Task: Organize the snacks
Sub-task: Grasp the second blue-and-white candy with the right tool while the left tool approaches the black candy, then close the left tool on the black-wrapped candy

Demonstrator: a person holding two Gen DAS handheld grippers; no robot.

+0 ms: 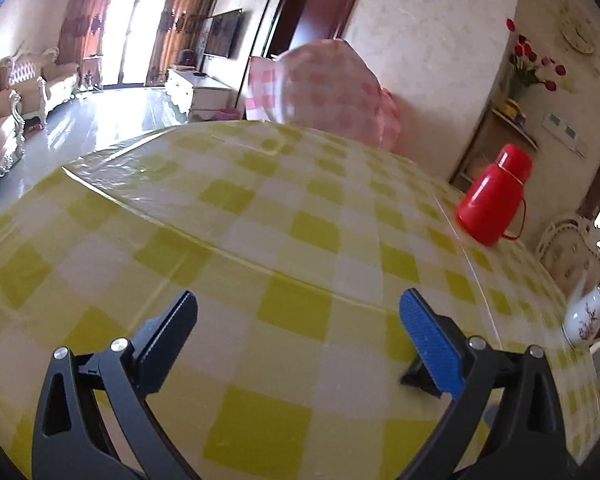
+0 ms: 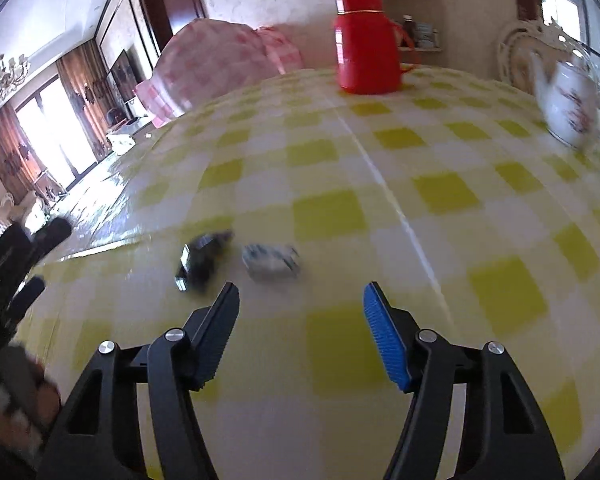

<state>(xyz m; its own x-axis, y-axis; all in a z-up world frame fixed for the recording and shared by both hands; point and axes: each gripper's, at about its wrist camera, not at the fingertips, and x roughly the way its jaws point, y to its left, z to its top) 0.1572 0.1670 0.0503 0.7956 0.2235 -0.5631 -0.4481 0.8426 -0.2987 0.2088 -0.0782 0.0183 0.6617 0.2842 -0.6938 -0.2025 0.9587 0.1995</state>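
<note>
The right hand-held gripper [image 2: 300,300] is hovering spread and empty, two blurred snack packets [image 2: 271,262] lying on the surface [image 2: 380,240] just beyond its fingertips.

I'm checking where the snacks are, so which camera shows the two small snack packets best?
The right wrist view: the dark packet and the pale packet lie side by side on the checked tablecloth, just beyond the fingers, though blurred. The left wrist view shows neither packet.
</note>
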